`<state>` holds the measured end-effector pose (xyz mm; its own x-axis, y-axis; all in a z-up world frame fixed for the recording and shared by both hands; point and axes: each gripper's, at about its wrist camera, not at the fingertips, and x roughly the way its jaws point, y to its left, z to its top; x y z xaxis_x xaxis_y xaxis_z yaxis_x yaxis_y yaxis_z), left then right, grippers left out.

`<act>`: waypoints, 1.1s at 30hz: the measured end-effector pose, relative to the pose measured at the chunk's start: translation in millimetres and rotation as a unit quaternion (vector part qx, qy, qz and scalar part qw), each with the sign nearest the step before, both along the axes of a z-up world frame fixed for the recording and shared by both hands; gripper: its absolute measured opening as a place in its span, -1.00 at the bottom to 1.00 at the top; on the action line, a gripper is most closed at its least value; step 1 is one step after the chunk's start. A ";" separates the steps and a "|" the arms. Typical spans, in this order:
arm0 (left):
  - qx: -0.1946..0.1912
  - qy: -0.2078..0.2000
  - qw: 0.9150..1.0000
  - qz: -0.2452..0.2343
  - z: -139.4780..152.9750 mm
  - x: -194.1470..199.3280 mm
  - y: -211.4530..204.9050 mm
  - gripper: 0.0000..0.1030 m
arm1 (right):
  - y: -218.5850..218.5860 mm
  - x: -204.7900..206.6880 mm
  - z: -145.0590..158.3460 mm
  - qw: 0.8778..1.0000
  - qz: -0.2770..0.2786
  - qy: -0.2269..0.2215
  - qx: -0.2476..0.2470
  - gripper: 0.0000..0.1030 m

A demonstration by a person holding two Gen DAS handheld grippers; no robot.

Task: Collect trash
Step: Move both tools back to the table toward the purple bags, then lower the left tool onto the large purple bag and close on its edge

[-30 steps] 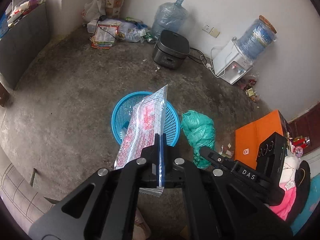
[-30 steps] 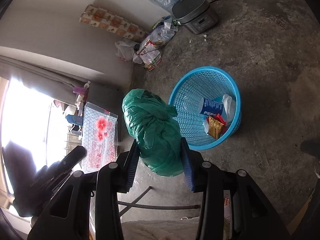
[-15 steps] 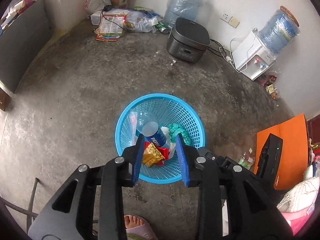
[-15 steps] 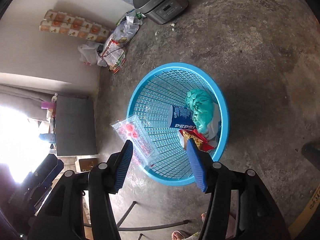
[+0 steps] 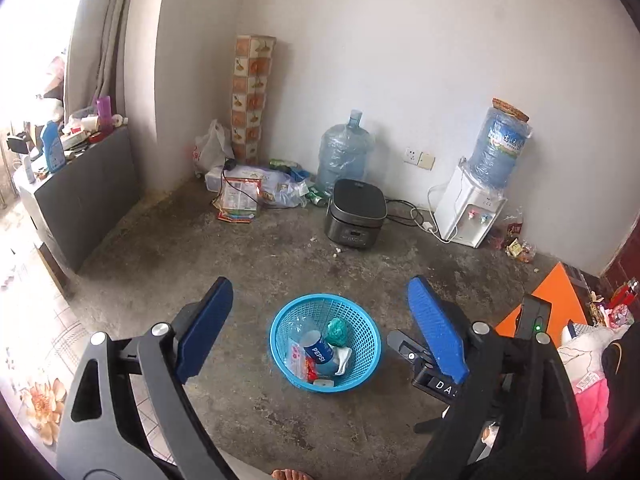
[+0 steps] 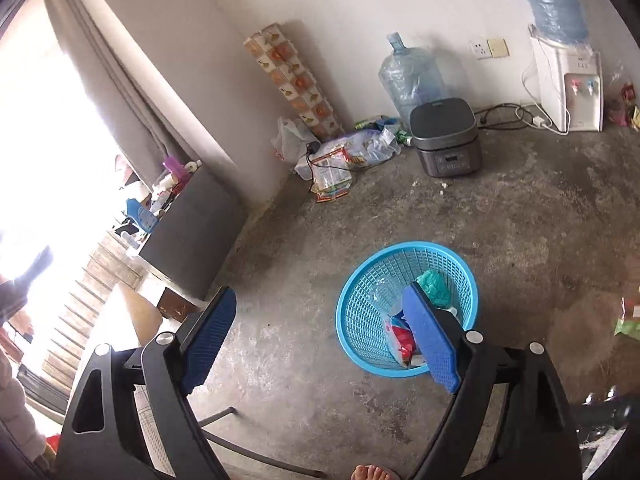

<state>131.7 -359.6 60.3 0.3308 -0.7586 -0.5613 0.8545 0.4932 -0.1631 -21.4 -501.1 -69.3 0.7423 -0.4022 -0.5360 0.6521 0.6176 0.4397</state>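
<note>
The left gripper (image 5: pixel 320 328) is spread wide with nothing between its blue pads (image 5: pixel 436 332), and the right gripper (image 6: pixel 320 340) stands just as wide and just as bare. In the left wrist view the blue basket (image 5: pixel 280 344) sits on the concrete floor (image 5: pixel 200 256) at lower centre of the frame, framed between the two fingers. Inside it lie the collected pieces — a Pepsi bottle (image 5: pixel 318 350), a balled green bag (image 5: pixel 338 330), a clear printed wrapper (image 5: pixel 295 356) against the left wall, and something white beside the bottle.

In the right wrist view the same basket (image 6: pixel 352 320) appears right of centre, partly behind the right-hand pad (image 6: pixel 434 344), with the green bag (image 6: pixel 434 284) showing near its far rim.

Along the wall at the top of both frames stand a dark rice cooker (image 5: pixel 356 218), an empty water jug (image 5: pixel 344 156) and a white water dispenser (image 5: pixel 468 208) — with loose packets (image 5: pixel 240 200) piled in the corner at upper left of centre. A bare foot (image 6: pixel 372 472) shows at the bottom edge.
</note>
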 end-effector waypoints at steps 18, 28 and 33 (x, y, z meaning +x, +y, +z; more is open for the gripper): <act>-0.001 -0.076 0.983 0.168 9.3 -69.2 276.9 0.81 | 193.7 40.7 76.2 0.962 0.255 0.007 -0.102 0.87; -0.012 -0.009 0.969 0.246 -16.7 -75.2 387.6 0.81 | 270.5 82.8 57.5 0.921 0.387 0.036 0.024 0.66; -0.012 0.010 0.954 0.298 -25.4 -77.2 440.0 0.81 | 302.8 101.2 67.5 0.901 0.429 0.053 0.016 0.66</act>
